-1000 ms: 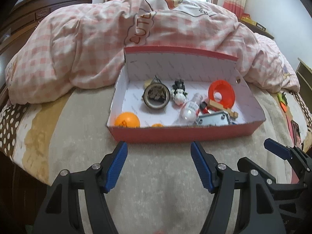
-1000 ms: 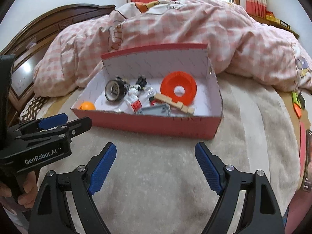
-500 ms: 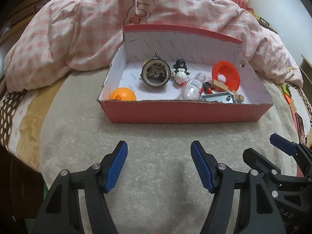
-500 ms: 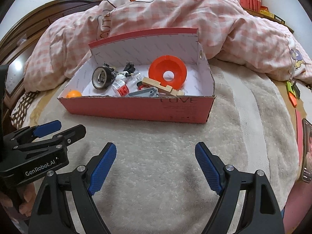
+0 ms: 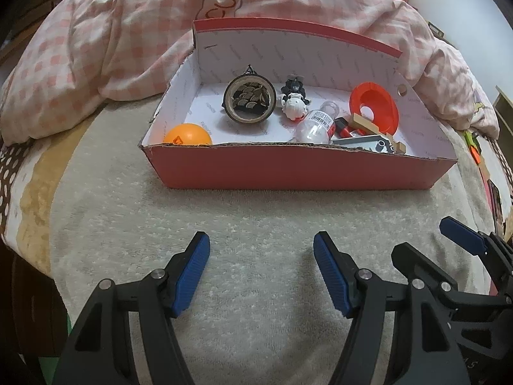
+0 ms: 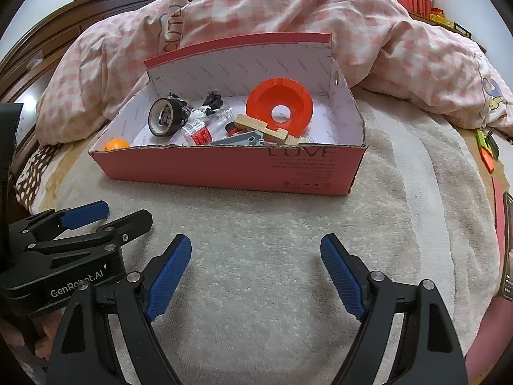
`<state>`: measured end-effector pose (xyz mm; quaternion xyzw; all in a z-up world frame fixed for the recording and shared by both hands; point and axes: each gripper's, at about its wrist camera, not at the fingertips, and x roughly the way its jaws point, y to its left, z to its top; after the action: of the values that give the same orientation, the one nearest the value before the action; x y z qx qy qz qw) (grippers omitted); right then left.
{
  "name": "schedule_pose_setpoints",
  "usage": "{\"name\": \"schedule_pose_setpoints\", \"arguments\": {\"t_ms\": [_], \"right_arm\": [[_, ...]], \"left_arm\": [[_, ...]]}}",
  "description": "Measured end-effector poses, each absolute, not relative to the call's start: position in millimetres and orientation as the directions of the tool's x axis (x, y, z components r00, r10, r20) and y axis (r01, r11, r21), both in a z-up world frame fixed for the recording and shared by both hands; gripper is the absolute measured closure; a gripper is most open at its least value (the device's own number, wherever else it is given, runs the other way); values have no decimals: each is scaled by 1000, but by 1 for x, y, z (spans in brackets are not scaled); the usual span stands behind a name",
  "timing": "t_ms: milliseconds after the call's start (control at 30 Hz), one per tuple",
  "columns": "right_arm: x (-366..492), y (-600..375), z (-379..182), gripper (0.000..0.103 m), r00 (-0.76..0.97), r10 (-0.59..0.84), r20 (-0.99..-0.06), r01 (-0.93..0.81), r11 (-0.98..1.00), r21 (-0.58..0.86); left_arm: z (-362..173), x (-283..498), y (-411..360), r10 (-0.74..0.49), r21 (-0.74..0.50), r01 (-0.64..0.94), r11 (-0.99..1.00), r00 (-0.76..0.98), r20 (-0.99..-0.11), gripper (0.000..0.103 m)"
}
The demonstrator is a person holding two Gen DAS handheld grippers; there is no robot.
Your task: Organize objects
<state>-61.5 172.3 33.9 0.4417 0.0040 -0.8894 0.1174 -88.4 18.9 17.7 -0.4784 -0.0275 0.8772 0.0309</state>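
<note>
A red cardboard box (image 5: 288, 170) (image 6: 224, 168) sits on a beige blanket on the bed. It holds an orange ball (image 5: 187, 134) (image 6: 117, 144), a roll of patterned tape (image 5: 249, 99) (image 6: 166, 117), a small figurine (image 5: 294, 102), a clear bottle (image 5: 315, 123) (image 6: 200, 130), an orange funnel-shaped disc (image 5: 373, 106) (image 6: 279, 107), a wooden piece (image 6: 261, 128) and a grey block (image 5: 365, 142). My left gripper (image 5: 261, 272) is open and empty above the blanket in front of the box. My right gripper (image 6: 256, 276) is open and empty beside it.
A pink checked duvet (image 5: 112, 41) (image 6: 384, 32) is heaped behind the box. A dark wooden headboard (image 6: 64, 25) stands at the left. Orange and green small items (image 6: 485, 150) and a phone (image 6: 508, 243) lie at the bed's right edge.
Both grippers have tilted down and risen a little; the box now shows from higher and further up in both views. Both stay open and empty.
</note>
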Motion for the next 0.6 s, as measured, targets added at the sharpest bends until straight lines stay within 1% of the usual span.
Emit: {"name": "schedule_pose_setpoints", "arguments": {"t_ms": [600], "right_arm": [[-61,172,33,18,-580,-206,-788,211,-972,99]], "left_arm": [[17,-89,19,72,-69,-27,-997,-544,-836,35]]}}
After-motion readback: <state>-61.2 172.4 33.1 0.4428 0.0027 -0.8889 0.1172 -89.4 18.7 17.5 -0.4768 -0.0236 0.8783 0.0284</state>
